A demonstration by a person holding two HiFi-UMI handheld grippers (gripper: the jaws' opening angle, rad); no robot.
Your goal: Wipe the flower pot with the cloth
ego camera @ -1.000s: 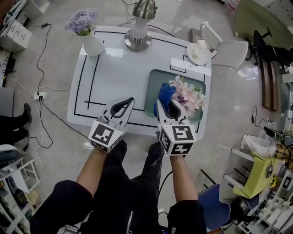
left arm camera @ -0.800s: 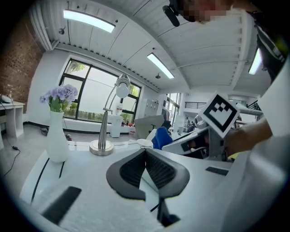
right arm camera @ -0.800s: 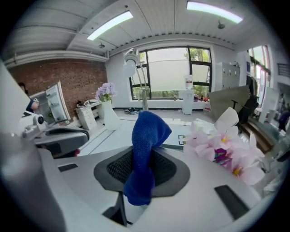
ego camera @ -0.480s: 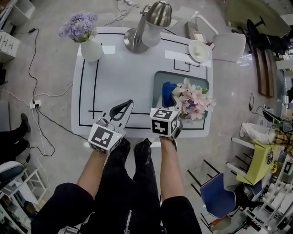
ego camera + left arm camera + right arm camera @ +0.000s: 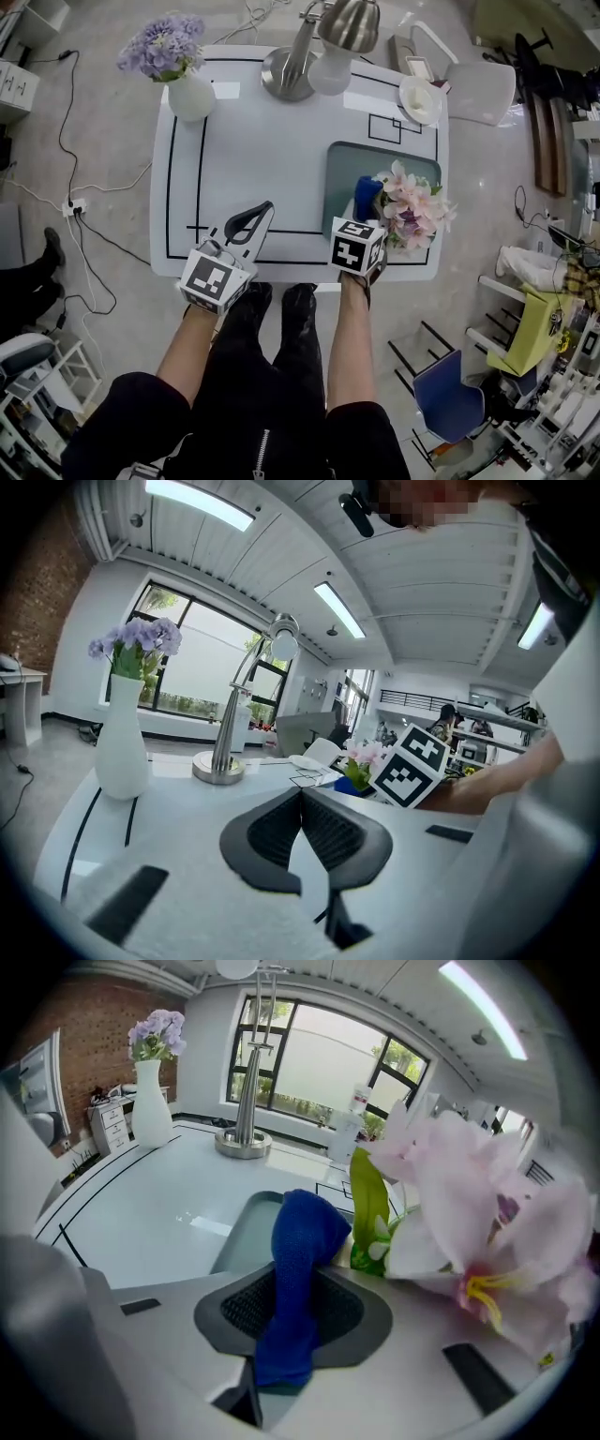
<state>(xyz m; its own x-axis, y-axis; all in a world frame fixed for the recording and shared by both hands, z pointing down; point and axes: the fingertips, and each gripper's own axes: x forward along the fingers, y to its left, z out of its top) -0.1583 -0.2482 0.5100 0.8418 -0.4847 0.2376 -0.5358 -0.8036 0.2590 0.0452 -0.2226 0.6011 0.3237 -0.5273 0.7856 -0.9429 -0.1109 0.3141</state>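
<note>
The flower pot's pink blooms [image 5: 412, 208] stand on a grey-green tray [image 5: 343, 171] at the table's right; the pot itself is hidden under them. My right gripper [image 5: 292, 1283] is shut on a blue cloth [image 5: 305, 1232], which hangs over the jaws and touches the green leaves [image 5: 371, 1206] beside the big pink flower [image 5: 478, 1218]. From above, that gripper's marker cube [image 5: 358, 247] covers its jaws and the cloth [image 5: 367, 195] shows just left of the blooms. My left gripper [image 5: 262, 210] is shut on nothing, low over the table's front middle.
A white vase with purple flowers [image 5: 186, 82] stands at the back left. A silver desk lamp [image 5: 314, 52] is at the back middle and a white dish [image 5: 421, 98] at the back right. Black lines [image 5: 199, 178] mark the white tabletop. Cables [image 5: 84, 202] lie on the floor.
My right gripper has tipped steeply downward and shifted right with the cloth, closer against the flowers. The left gripper has stayed where it was.
</note>
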